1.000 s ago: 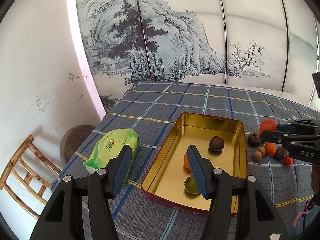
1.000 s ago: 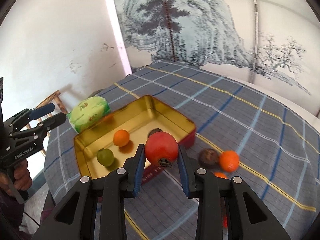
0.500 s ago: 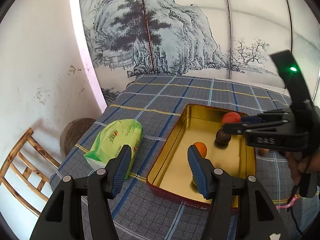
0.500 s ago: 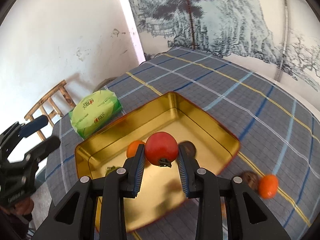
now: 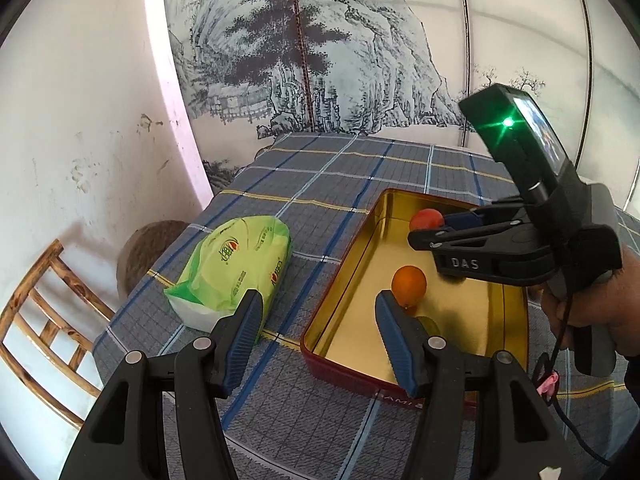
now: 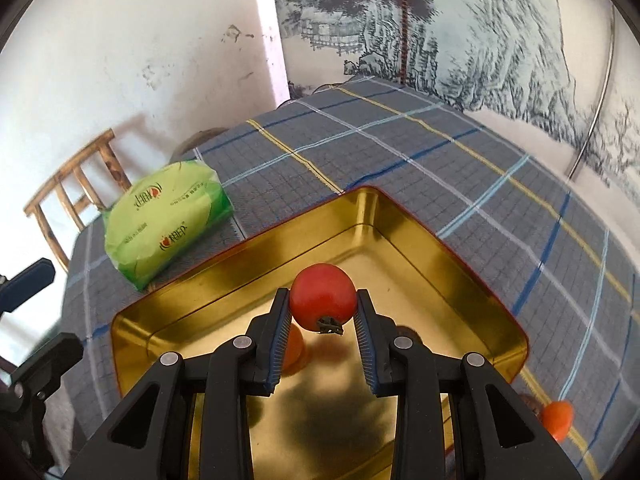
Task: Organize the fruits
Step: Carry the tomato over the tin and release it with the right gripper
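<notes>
Tomato (image 6: 322,297): red, clamped between the pads of the right gripper (image 6: 322,322), stem end facing back toward the camera. It hangs over the gold tray (image 6: 400,216), inside the rim, toward the far half.
Right gripper: clenched on the tomato, contact on both flanks. No slip visible.
Left gripper (image 5: 318,322): jaws spread, nothing between them, parked at the near edge of the tray. Right finger tip overlaps the tray in view; I can't tell whether it touches.
Key relation: bare tray floor lies below and slightly ahead of the tomato. Straight-down drop looks viable. Tomato is roughly round, so no long axis to align.
Already in tray: orange fruit (image 5: 409,285) near the middle, green fruit (image 5: 430,325) mostly hidden behind the left finger. In the right wrist view the orange one sits just behind the right gripper's left finger.
Nearer arm: right, obviously. Left has no job on this step, judging from position.
Height above floor: can't tell from either view.
Risk: round fruit on slick metal, likely rolls toward the orange fruit if released high.
Outside tray: another orange fruit (image 6: 556,418) on the plaid tablecloth (image 6: 400,148), green tissue pack (image 5: 236,266) left of the tray.
Progress: partway, my guess. Loose fruit remains.
</notes>
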`<state>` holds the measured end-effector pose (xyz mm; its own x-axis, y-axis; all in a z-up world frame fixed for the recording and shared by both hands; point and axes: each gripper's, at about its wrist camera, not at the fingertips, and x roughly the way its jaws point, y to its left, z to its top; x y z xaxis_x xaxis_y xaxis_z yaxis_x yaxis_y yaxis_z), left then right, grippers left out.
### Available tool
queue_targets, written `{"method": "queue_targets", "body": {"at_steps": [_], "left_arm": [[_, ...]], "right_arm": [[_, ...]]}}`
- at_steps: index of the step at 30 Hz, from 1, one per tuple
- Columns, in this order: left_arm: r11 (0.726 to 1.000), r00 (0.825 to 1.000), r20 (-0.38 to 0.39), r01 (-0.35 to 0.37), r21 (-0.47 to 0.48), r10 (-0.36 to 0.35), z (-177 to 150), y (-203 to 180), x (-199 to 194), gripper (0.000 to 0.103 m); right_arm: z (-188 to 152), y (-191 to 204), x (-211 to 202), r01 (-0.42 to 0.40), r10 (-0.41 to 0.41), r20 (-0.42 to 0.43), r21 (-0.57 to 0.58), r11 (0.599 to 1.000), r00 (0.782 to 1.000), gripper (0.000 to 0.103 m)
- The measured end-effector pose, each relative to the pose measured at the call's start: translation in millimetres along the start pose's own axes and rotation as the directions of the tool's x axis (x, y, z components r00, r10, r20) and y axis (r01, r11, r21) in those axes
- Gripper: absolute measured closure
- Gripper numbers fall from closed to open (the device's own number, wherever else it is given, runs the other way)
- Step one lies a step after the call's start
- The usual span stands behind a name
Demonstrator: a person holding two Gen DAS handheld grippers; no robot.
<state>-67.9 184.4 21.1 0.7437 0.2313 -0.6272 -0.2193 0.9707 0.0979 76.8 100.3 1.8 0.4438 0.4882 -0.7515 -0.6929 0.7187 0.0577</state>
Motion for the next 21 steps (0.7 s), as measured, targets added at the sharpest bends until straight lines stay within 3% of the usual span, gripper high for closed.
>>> {"method": "queue_targets", "body": {"at_steps": [11,21], "left_arm": [[1.0,1.0,-0.027,-0.006,-0.007,0.006,-3.1,0.9,11.7,0.047],[1.0,0.999,-0.045,-0.003,-0.005,0.002,-5.0,-1.3,19.9,0.047]], "right_arm": [[8.4,19.6,6.5,0.141,-0.139,0.018,-0.112,0.984,0.99,0.07],[10.0,25.6,8.3,0.2,-0.197,0.038,-0.15,0.968,0.98,0.07]]}}
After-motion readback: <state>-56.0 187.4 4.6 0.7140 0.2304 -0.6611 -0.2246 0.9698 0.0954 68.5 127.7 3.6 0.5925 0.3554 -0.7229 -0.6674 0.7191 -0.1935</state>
